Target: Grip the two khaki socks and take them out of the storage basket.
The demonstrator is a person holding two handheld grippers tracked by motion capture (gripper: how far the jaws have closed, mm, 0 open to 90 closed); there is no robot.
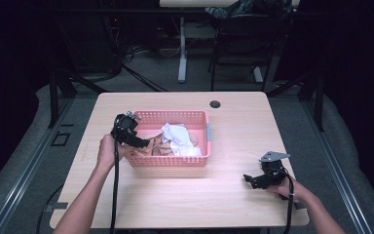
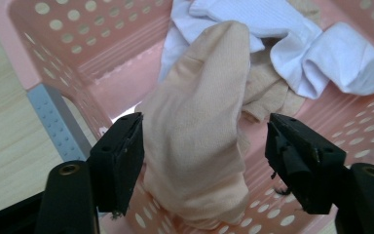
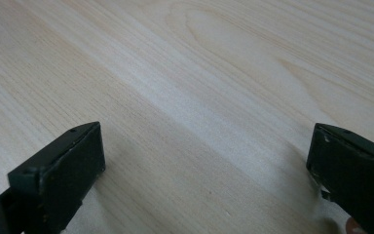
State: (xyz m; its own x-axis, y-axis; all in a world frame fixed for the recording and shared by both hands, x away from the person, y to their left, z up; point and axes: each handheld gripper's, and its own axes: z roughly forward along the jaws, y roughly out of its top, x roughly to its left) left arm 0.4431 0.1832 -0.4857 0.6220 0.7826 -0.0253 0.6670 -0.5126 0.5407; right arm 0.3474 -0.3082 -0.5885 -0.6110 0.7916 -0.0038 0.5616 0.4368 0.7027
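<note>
- Light wooden table [image 1: 233,126] with a round cable hole [image 1: 215,104], on grey carpet [image 1: 151,73].
- Behind: a white desk leg [image 1: 182,48], tangled cables [image 1: 131,53], dark surroundings.

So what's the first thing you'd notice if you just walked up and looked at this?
Probably the pink basket in the middle of the wooden table, with white socks and beige ones heaped inside. Next, the left gripper reaching in over the basket's left end, its black jaws standing on either side of a beige sock, one jaw touching it and the other apart. The right gripper rests open on bare table, far right.
</note>
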